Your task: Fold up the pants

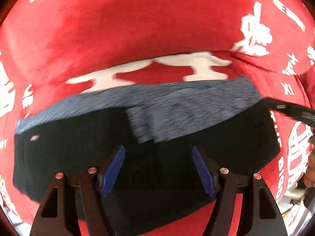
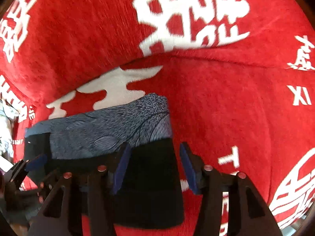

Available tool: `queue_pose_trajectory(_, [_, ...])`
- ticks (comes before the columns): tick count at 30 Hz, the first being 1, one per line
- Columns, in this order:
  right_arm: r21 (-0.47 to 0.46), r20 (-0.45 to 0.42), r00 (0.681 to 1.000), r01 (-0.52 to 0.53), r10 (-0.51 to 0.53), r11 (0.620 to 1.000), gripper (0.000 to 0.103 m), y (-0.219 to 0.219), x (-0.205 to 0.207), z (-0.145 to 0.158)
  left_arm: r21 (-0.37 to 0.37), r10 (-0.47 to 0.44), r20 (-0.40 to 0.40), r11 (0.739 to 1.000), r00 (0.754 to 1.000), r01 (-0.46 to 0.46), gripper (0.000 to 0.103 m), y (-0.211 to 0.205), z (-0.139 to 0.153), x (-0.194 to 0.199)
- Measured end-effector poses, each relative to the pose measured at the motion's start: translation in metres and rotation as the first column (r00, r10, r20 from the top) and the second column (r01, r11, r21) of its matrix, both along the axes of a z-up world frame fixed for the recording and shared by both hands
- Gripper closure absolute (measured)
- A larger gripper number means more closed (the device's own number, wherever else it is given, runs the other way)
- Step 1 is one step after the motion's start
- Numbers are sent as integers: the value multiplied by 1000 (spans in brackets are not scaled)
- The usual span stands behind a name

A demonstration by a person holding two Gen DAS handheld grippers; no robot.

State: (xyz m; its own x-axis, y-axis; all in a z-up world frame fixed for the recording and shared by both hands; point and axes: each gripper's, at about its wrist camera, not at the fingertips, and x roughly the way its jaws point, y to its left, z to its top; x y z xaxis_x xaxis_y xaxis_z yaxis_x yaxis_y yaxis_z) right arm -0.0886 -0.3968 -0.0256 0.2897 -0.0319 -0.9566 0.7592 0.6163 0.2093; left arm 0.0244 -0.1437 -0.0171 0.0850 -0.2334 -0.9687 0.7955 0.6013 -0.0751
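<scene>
A: Any writing legible?

B: On the red blanket [image 2: 226, 102], white print: "XI" [image 2: 300, 97] is clear; the big characters are blurred.

A: And the pants?

B: The pants [image 1: 82, 151] lie folded on that fuzzy blanket, black outside with a grey-blue fleecy lining [image 2: 110, 131] turned up along the far edge.

A: The tools?

B: The left gripper [image 1: 164, 171] hovers over the black cloth, jaws released. The right gripper [image 2: 154, 169] straddles the pants' right edge, jaws also spread, grasping nothing.
</scene>
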Motion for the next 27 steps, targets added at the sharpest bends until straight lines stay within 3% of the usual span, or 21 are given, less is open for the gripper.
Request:
queue_pose_trajectory(2, [-5,102,995,-8,8,1000,47,12,-4,21,33,30,17,999,999,-31,9,15,-1,6])
queue_pose_trajectory(4, [56,170,985,-51,41,997,47,24,8,29,54,63,42,996,997,-65,8,32,-1,11])
queue_pose_trajectory(7, [141,206,972,-145,115,979,47,45,46,21,94,95,58,991,994,-100,8,50,-6,17])
queue_pose_trajectory(10, [159,209,959,-225,190,961,47,73,96,5,115,132,69,984,989,-139,8,63,-9,26])
queue_pose_trajectory(13, [183,173,962,-242,211,953,47,98,131,-20,125,165,64,977,984,-172,8,78,-13,33])
queue_pose_trajectory(15, [259,130,971,-227,199,939,47,103,140,-42,132,184,59,973,981,-191,8,88,-14,38])
queue_pose_trajectory(17, [226,132,972,-220,194,949,45,110,140,-39,134,202,52,969,978,-207,8,96,-15,42])
queue_pose_trajectory(21, [228,119,953,-299,278,927,45,124,138,-28,161,221,39,961,974,-225,8,107,-20,48])
queue_pose_trajectory(27, [253,89,943,-334,322,908,45,142,128,-12,182,257,12,950,966,-254,8,121,-25,55])
